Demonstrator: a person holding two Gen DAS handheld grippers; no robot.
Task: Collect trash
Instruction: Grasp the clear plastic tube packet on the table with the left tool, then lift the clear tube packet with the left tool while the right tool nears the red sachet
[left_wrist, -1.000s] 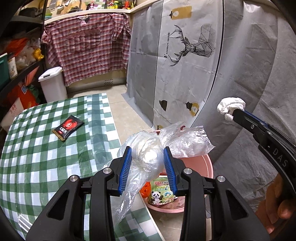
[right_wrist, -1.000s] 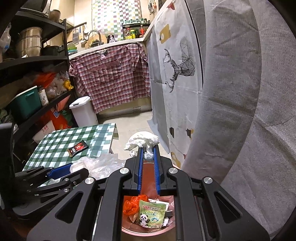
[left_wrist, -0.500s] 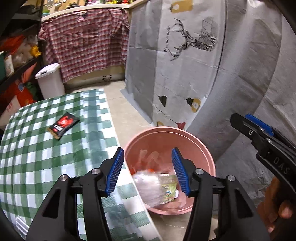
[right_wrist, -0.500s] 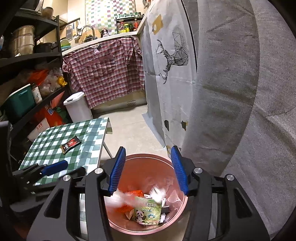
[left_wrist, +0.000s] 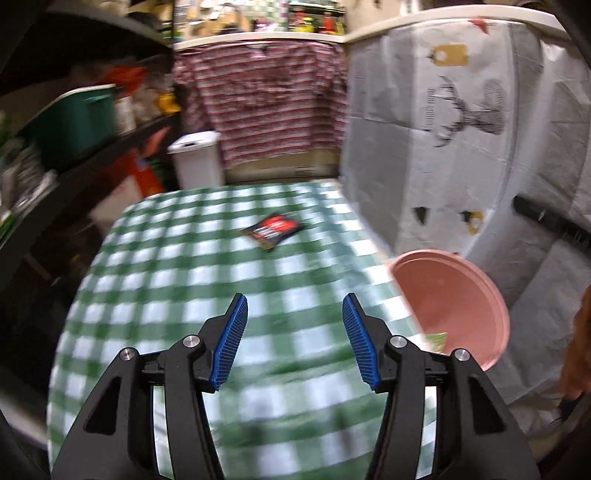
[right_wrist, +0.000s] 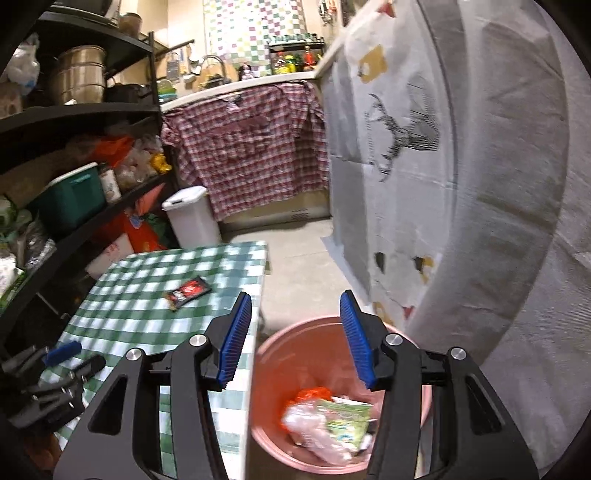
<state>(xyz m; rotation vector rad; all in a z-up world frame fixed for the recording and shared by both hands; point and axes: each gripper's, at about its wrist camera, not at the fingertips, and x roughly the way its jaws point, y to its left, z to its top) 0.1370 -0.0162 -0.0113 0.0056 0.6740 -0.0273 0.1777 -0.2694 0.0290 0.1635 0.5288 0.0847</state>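
Trash, itemised as seen from my two pairs of tongs.

1. Black-and-red wrapper (left_wrist: 272, 230): one, lying flat on the green-checked counter (left_wrist: 155, 280), toward its far side, well apart from both tongs. It shows again in the right wrist view (right_wrist: 186, 292).

2. Pink bin (right_wrist: 295, 339): one, standing on the floor just beside the counter's right edge. Inside I count one green packet (right_wrist: 345, 419), one orange scrap (right_wrist: 308, 395) and one crumpled clear plastic bag (right_wrist: 310, 424); whatever else lies under them is too blurred to list. In the left wrist view only its rim and inner wall (left_wrist: 454, 295) show clearly, with a sliver of green at the bottom.

3. My left tongs (left_wrist: 293, 341): one pair, spread wide with nothing between the blue pads, held above the near part of the counter and pointing toward the wrapper. They also appear at the lower left of the right wrist view (right_wrist: 70, 360).

4. My right tongs (right_wrist: 295, 339): one pair, spread wide and holding nothing, hanging over the bin's mouth.

5. Surroundings: one white lidded bin (right_wrist: 192, 218) on the floor beyond the counter, one plaid shirt (right_wrist: 251, 147) hung below a ledge, one black shelf rack (right_wrist: 74, 110) at left, one grey deer-print cover (right_wrist: 399, 140) at right.
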